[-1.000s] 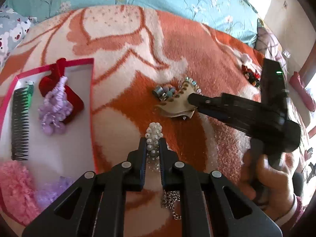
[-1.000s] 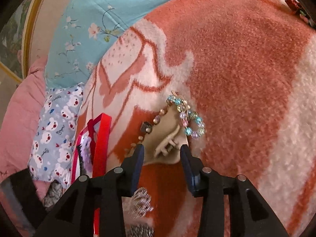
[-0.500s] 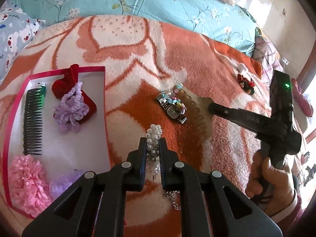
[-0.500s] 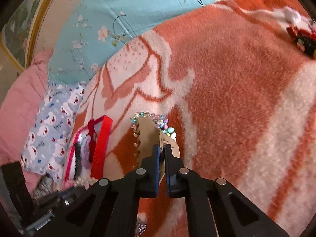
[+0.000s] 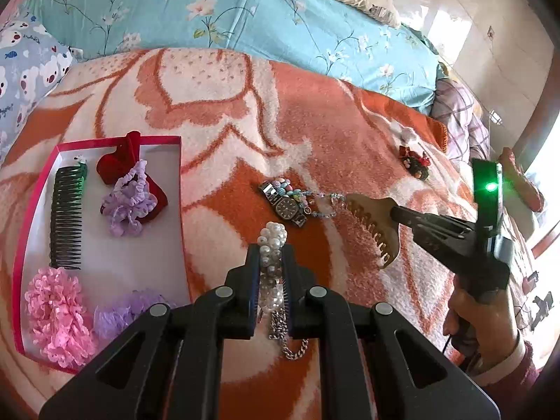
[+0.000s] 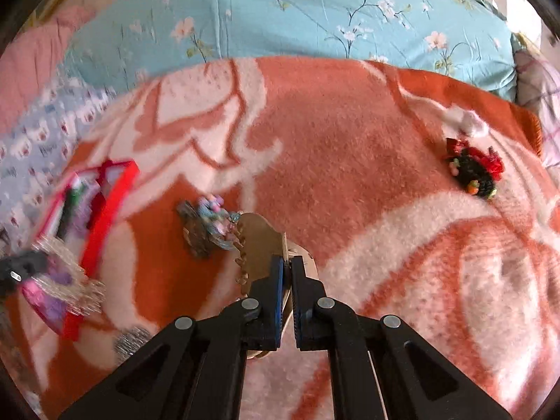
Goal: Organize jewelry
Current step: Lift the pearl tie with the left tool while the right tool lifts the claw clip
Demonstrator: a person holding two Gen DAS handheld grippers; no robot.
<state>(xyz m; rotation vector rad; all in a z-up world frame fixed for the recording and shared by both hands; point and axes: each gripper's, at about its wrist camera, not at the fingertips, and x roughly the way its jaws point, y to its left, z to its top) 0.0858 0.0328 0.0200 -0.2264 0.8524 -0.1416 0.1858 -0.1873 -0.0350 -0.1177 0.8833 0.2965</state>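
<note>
Right tool (image 6: 287, 271) clamped on beige toothed plastic hair claw (image 5: 372, 225), now lifted clear of watch and bead bracelet (image 5: 292, 200); left tool (image 5: 272, 262) pinching pearl-and-chain piece (image 5: 271, 245); red-rimmed tray (image 5: 180, 210) next.

A fuzzy, matt woven blanket (image 5: 315, 133) lies under a glossy metal watch (image 5: 287, 206), lustrous pearl beads (image 5: 271, 241), a smooth beige plastic claw clip (image 5: 371, 220) and frilly cloth scrunchies (image 5: 57, 318).

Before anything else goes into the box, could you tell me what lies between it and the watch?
Only bare blanket lies between the box and the watch, as the left wrist view shows.
</note>
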